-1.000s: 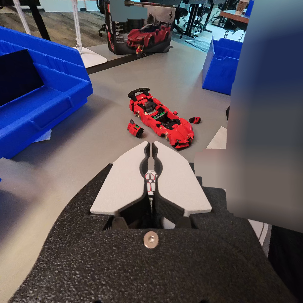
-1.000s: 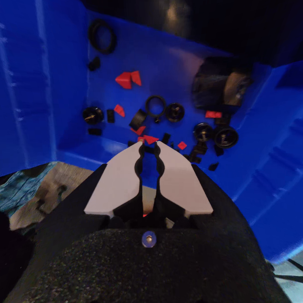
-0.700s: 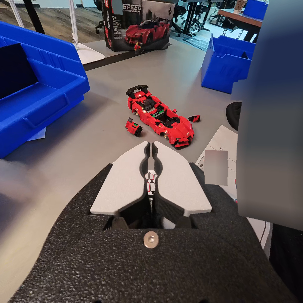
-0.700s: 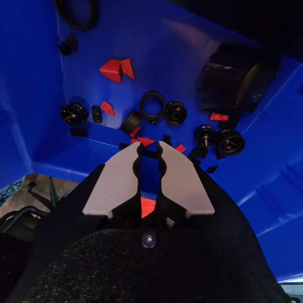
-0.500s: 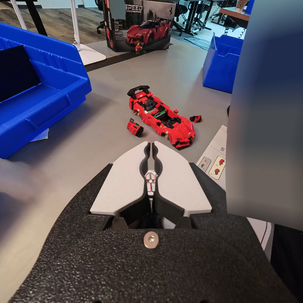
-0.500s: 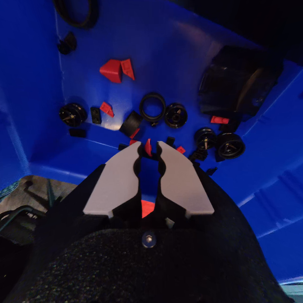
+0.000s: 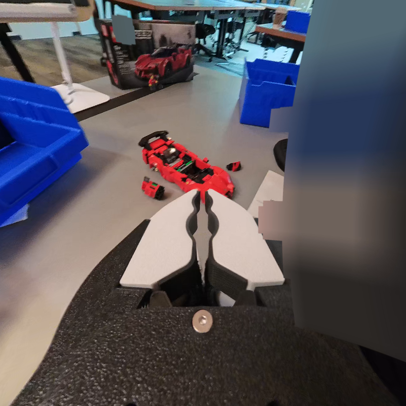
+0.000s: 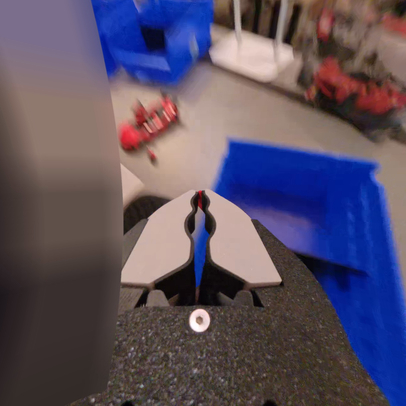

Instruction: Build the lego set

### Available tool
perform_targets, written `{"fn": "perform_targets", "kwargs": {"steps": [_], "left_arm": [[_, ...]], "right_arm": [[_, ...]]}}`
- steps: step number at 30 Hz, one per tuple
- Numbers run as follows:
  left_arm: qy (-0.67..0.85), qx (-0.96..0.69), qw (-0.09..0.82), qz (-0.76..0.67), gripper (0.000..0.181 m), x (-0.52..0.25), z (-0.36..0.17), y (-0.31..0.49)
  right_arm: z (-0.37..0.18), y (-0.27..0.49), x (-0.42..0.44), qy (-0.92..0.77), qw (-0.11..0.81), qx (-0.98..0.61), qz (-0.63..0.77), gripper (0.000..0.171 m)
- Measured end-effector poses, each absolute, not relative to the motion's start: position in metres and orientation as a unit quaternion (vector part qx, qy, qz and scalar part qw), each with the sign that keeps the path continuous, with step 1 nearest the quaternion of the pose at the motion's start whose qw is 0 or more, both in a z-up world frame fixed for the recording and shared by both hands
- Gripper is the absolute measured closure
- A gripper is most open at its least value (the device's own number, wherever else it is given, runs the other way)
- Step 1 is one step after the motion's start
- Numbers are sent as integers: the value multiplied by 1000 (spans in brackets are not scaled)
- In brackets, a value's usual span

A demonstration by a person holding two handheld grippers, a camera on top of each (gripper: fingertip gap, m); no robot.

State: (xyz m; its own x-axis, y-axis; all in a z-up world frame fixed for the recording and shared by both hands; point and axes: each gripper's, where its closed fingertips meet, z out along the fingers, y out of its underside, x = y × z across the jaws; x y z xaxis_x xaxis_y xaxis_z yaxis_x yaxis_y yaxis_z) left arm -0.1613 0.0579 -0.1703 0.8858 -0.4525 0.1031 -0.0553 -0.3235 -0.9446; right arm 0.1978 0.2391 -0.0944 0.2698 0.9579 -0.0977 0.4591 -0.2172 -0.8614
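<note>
A partly built red lego car [image 7: 186, 169] lies on the grey table, with no wheels on it. A small red and black sub-assembly [image 7: 152, 187] lies just left of it, and a small red and black piece [image 7: 234, 165] to its right. My left gripper [image 7: 201, 194] is shut and empty, held above the table just short of the car's nose. My right gripper [image 8: 200, 194] is shut on a small red lego piece [image 8: 200, 201] at its tips, above the near edge of a blue parts bin [image 8: 307, 208]. The car [image 8: 149, 123] shows blurred, far left, in the right wrist view.
A large blue bin [image 7: 33, 149] stands at the left and a smaller blue bin [image 7: 265, 92] at the back right. The lego box [image 7: 149, 52] and a white stand base [image 7: 81, 96] are at the back. A white instruction booklet [image 7: 267, 189] lies right of the car. Spacing between my two grippers at the tips: around 40 cm.
My right gripper closed on a small red piece inside the blue bin, lifted it out and swung toward the table. My left gripper moved slightly closer to the car.
</note>
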Motion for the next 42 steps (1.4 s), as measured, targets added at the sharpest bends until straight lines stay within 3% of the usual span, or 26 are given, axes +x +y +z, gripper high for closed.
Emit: {"fn": "perform_targets", "kwargs": {"steps": [2, 5, 9, 12, 18, 28, 32, 37, 42], "left_arm": [[180, -784, 559, -202, 174, -139, -171, 60], [225, -762, 553, -251, 169, -91, -171, 60], [280, -725, 561, -286, 164, -32, -163, 53], [328, -714, 583, -206, 159, -11, -167, 53], [332, -692, 641, -25, 160, -22, -166, 58], [315, -699, 639, 59, 164, -27, -173, 66], [324, -701, 628, 92, 155, -27, -177, 70], [341, -695, 623, 113, 165, -24, -180, 72], [336, -703, 624, 59, 166, -24, -182, 68]], "right_arm": [[-69, 192, 147, -492, 388, -655, 422, 168], [-80, 131, 76, -481, 377, -612, 502, 168], [-123, 82, 4, -389, 291, -611, 625, 168], [-146, 68, -23, -280, 215, -621, 700, 169], [-155, 59, -34, -229, 200, -625, 719, 169], [-163, 65, -33, -162, 213, -637, 723, 168], [-166, 72, -31, -128, 217, -639, 727, 169], [-171, 69, -35, -108, 192, -639, 737, 169], [-171, 65, -35, -135, 181, -629, 744, 167]]}}
